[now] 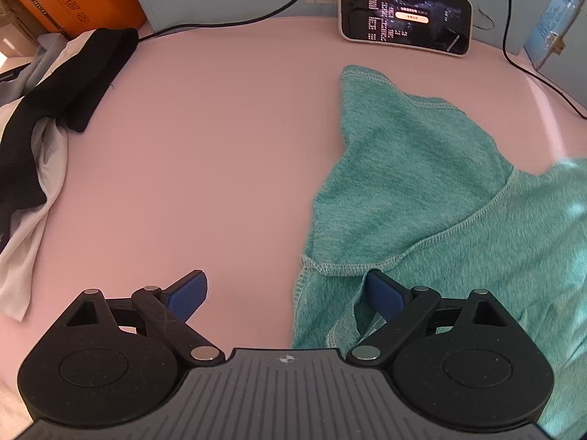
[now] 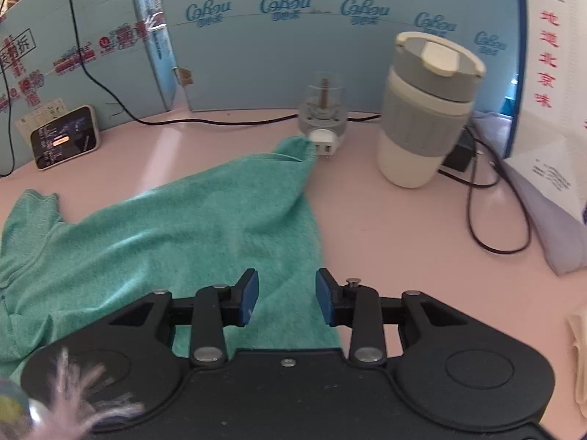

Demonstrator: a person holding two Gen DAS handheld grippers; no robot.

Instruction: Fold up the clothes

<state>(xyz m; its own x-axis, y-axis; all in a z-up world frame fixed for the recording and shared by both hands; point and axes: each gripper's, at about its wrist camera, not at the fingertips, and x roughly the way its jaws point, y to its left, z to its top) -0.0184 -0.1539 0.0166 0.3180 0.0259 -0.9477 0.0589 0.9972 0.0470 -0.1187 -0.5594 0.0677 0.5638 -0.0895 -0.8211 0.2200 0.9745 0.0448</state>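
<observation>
— Garment first: where does the green top (image 2: 176, 234) lie?

— Spread loosely on the pink table (image 1: 205, 139), not folded flat. One sleeve runs out toward the phone (image 1: 405, 13); the opposite corner stretches away from the phone and touches the white plug adapter (image 2: 323, 143) beside the tumbler (image 2: 425, 110).

— So its long axis?

— Roughly from the phone side across to the adapter, rising diagonally in the right wrist view, with the bulk of the cloth toward the phone.

— And the grippers?

— The left gripper (image 1: 286, 293) has its jaws spread wide. Its right blue pad sits at the cloth's near edge, where a hem curls up; its left pad is over bare table. The right gripper (image 2: 287, 300) is also parted, though less widely, and hangs over the top's edge on the side away from the phone, nothing pinched between the pads.

— Which is nearer a usable hold?

— My judgement: each is close to its own end (the left at the curled hem, the right over the far border). Neither holds fabric.

— Anything else about?

— A pile of black and pale clothes (image 1: 44, 117) lies well apart from the top, farther from the phone on the left gripper's side. How far the folding has got, I can't settle.
</observation>
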